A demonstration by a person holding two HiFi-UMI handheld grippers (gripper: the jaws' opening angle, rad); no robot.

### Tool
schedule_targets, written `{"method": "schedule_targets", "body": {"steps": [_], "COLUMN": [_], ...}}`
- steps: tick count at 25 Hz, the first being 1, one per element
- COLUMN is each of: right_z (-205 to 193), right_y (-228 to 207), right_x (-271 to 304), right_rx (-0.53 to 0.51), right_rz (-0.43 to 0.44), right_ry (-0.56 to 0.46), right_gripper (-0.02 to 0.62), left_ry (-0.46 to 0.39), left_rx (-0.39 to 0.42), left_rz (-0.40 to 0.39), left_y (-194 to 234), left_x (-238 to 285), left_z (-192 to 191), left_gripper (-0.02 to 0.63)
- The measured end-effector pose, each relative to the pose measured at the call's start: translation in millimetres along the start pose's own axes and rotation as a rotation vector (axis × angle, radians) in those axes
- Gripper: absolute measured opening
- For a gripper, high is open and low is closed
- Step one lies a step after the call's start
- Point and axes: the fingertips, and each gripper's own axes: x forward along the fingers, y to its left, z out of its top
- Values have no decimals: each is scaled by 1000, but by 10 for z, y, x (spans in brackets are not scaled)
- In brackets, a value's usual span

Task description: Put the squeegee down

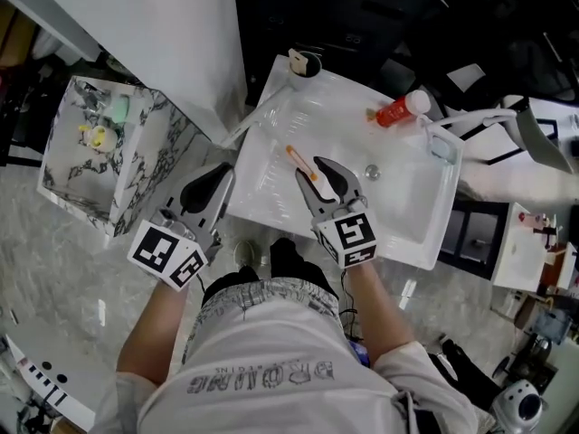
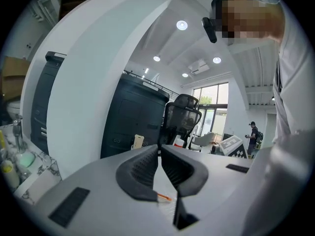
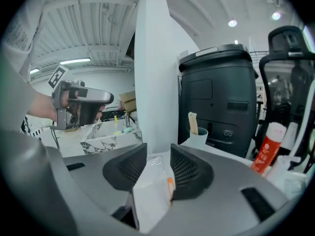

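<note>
The squeegee [image 1: 296, 158], with an orange handle and a pale blade, lies on the floor of the white basin [image 1: 416, 197]. My right gripper [image 1: 317, 172] hovers just above its near end with the jaws apart and the pads off it. In the right gripper view the gripper [image 3: 158, 154] is open, and the squeegee [image 3: 169, 185] shows through the gap below. My left gripper [image 1: 220, 172] hangs at the basin's left edge, shut on nothing. In its own view the left gripper [image 2: 159, 150] has its pads together, with a bit of the orange handle [image 2: 164, 197] showing beneath.
A red bottle with a white cap [image 1: 398, 108] lies at the basin's far rim, next to a clear container [image 1: 441, 143]. A cup holding a stick [image 1: 305, 61] stands at the far left corner. A marbled box [image 1: 109, 152] sits to the left, beside a white panel [image 1: 172, 34].
</note>
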Motion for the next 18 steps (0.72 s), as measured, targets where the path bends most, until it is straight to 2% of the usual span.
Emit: {"method": "schedule_targets", "body": {"steps": [18], "right_z": [414], "right_y": [141], "right_x": [-379], "right_rx": [-23], "right_rz": [-102], "right_ry": [-74], "right_gripper": [23], "left_ry": [-25], "left_rx": [29], "left_rz": [-91], "left_y": [-81], "left_x": [-50], "left_z": [207], "left_gripper": [34]}}
